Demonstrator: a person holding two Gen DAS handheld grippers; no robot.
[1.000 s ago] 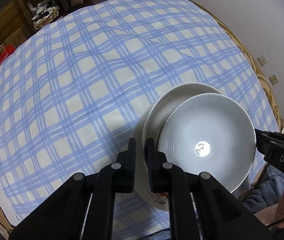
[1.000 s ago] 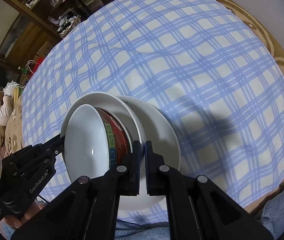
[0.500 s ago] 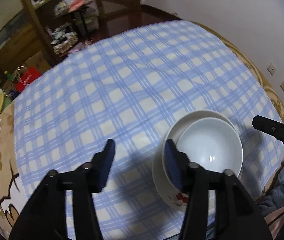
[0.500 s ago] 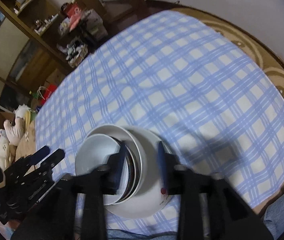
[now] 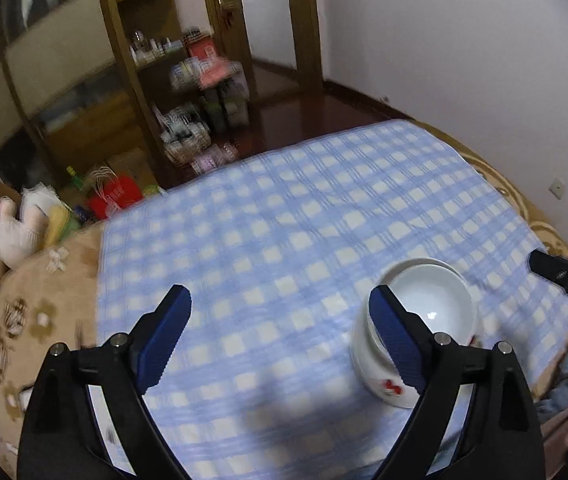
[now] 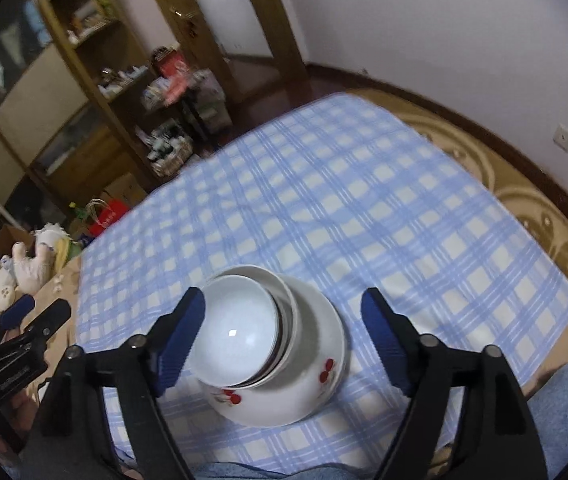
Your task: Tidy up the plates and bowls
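Observation:
A stack of nested bowls (image 6: 276, 344) stands near the front edge of the blue checked tablecloth (image 6: 364, 216). The largest, a white bowl with red cherries (image 6: 308, 384), holds smaller white bowls tilted inside it. My right gripper (image 6: 282, 304) hangs above the stack, its jaws opening wide and gripping nothing. My left gripper (image 5: 280, 300) is raised over the cloth to the left of the bowl stack (image 5: 424, 320), jaws opening too, with only cloth between them. Each view shows the other gripper at its edge.
Wooden shelves (image 5: 156, 80) crowded with small items stand beyond the table's far edge. Stuffed toys (image 5: 12, 228) and a red bag (image 5: 116, 196) lie at the left. A person's blue-trousered legs (image 6: 564, 400) are at the near edge. A white wall (image 6: 444, 40) runs behind.
Both grippers went from shut at the bowl rims to wide open, letting go of the bowls. Both have risen and tipped up, so the room now shows beyond the table.

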